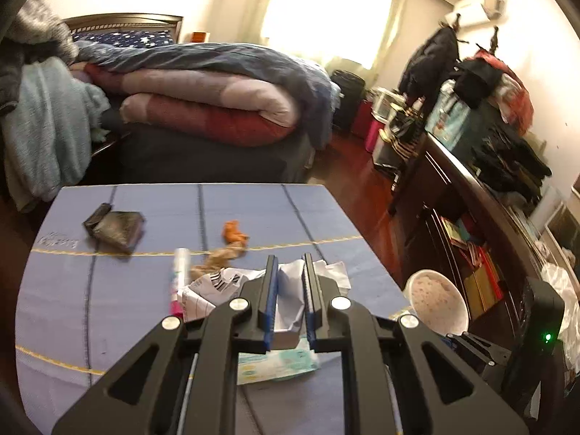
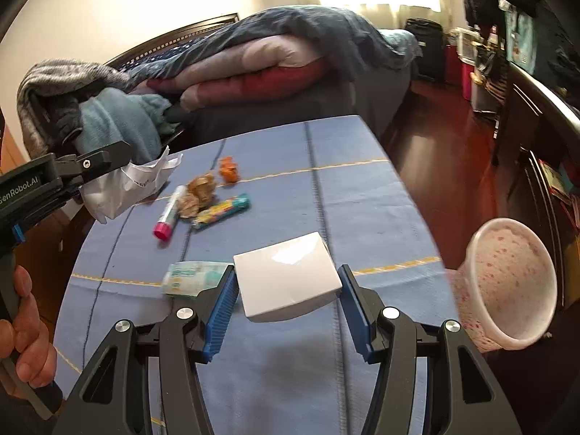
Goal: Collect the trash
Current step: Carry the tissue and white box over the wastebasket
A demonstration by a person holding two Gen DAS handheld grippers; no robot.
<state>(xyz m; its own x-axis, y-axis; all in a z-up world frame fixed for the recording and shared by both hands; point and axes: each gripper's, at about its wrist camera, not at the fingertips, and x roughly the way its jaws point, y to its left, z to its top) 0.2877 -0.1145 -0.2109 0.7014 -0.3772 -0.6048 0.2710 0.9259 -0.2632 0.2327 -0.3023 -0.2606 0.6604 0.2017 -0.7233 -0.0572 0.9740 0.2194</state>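
Left gripper (image 1: 291, 268) clamped on crumpled white printed paper (image 2: 141, 181) above blue cloth-covered table (image 2: 362, 199), right gripper (image 2: 286, 282) pinching flat white rectangular box (image 2: 286, 275), pink-speckled white plastic bin (image 2: 507, 282) beside table edge

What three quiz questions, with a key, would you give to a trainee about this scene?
1. True or false: the left gripper is shut on crumpled paper.
2. The tube on the table has a cap that is: A pink, B green, C black.
3. Fill in: the white box sits between the right gripper's ____.
Key: 1 true; 2 A; 3 jaws.
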